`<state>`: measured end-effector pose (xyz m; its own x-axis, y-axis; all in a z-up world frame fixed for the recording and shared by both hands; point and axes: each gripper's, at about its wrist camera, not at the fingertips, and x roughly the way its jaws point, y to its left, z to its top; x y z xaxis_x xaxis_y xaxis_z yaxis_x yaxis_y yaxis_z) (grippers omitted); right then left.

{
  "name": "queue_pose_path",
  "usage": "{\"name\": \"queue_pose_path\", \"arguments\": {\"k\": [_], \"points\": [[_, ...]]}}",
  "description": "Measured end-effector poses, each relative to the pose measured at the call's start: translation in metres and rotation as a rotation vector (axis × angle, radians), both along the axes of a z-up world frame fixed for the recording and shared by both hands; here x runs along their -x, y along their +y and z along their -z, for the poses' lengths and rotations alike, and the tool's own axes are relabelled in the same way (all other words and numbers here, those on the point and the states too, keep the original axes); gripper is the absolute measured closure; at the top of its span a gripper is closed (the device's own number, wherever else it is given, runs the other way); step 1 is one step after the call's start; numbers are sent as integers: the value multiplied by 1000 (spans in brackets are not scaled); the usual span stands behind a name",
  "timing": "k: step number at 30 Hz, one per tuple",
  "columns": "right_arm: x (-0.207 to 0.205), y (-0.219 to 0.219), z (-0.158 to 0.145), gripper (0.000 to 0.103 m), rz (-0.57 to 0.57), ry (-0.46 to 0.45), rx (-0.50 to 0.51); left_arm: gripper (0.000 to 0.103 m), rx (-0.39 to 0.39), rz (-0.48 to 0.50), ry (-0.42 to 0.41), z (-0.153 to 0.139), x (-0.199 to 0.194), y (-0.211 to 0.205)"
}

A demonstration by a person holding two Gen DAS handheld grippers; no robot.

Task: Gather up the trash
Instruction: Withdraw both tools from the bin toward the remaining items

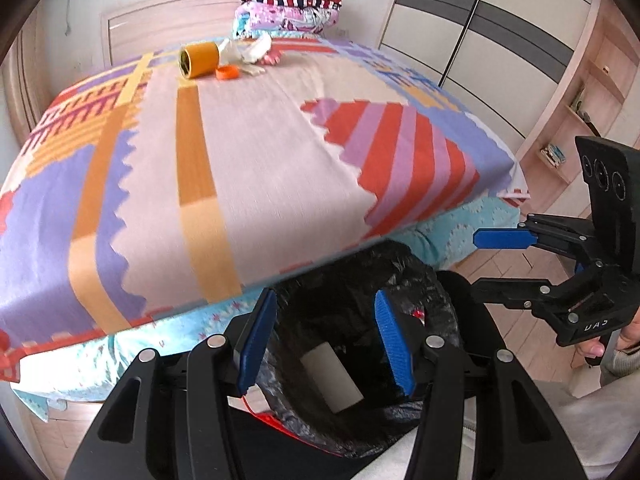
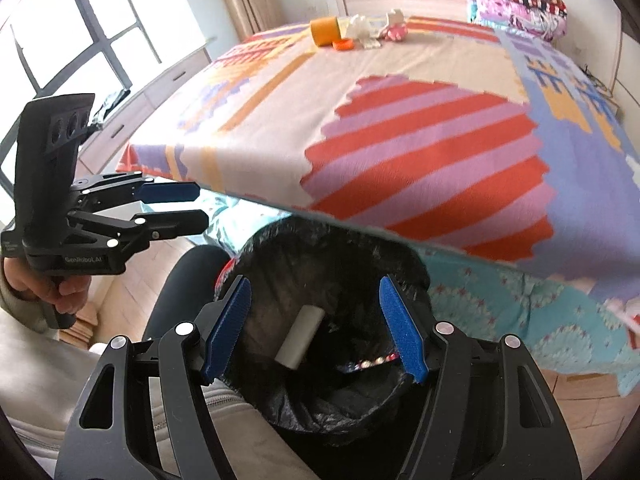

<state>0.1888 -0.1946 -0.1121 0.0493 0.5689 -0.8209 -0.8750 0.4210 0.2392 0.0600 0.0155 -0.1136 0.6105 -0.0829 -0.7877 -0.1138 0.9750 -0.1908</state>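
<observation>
Jaws of both grippers gape over bin (image 2: pixel 332 264) — roll (image 2: pixel 300 336) inside.

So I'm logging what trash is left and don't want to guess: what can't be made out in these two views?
- Trash bin: its body is hidden by the black liner and both grippers' frames.
- Colourful item in the bin: mostly hidden by a liner fold, right wrist view; unidentifiable.
- White crumpled items beside the orange cylinder: too small and far away to identify.
</observation>
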Motion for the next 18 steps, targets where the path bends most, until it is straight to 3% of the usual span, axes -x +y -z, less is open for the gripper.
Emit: {"name": "queue_pose_path", "arguments": {"k": [18], "points": [[-34, 18, -27, 37, 14, -73, -35, 53, -53, -68, -102, -39, -29, 41]]}}
